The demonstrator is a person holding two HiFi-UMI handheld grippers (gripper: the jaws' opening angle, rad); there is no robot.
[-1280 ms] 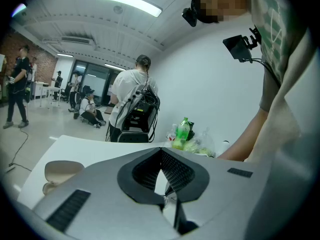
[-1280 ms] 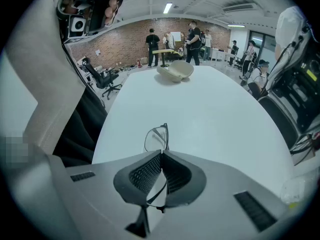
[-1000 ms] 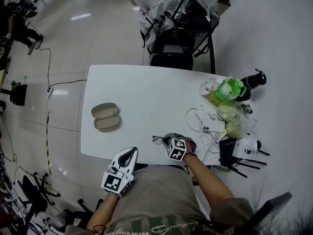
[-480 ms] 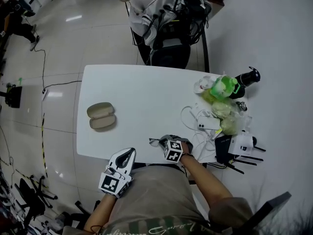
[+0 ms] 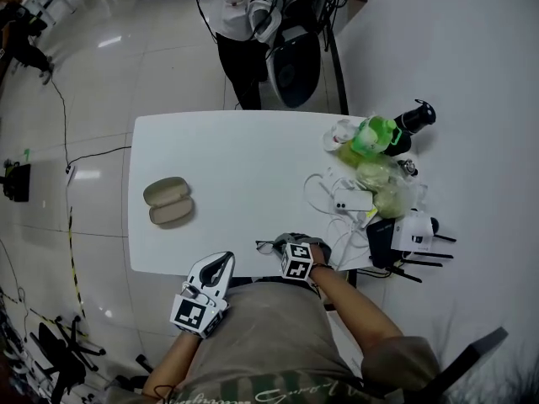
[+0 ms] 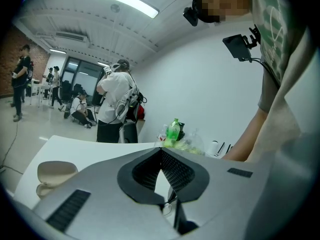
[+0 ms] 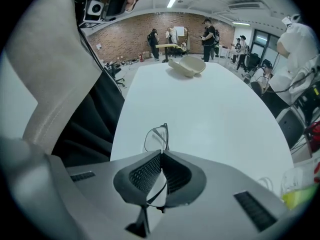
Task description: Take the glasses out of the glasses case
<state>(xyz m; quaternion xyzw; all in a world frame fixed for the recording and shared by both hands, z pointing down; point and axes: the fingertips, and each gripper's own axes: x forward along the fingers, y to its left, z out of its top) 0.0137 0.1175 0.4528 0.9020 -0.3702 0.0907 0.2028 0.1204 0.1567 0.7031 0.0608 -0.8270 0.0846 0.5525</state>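
Spanning the view ahead of both grippers, a white table [image 5: 244,154] bears the open case [image 5: 167,201], well ahead of the right gripper [image 5: 289,243]. That gripper is clamped on the glasses [image 7: 156,138] at the near table edge, a lens poking past its tips. The left gripper [image 6: 161,151] is off the table beside it, jaws together, empty.

Cluttered right end of the white rectangular bench [image 5: 244,167]: a translucent green plastic bottle [image 5: 370,135] touching a black cylindrical flask [image 5: 413,118], a white slab-shaped phone [image 5: 353,200] amid looped white cables [image 5: 324,194], and a black antennaed box [image 5: 387,244]. A person in a white top [image 5: 240,23] stands beyond.
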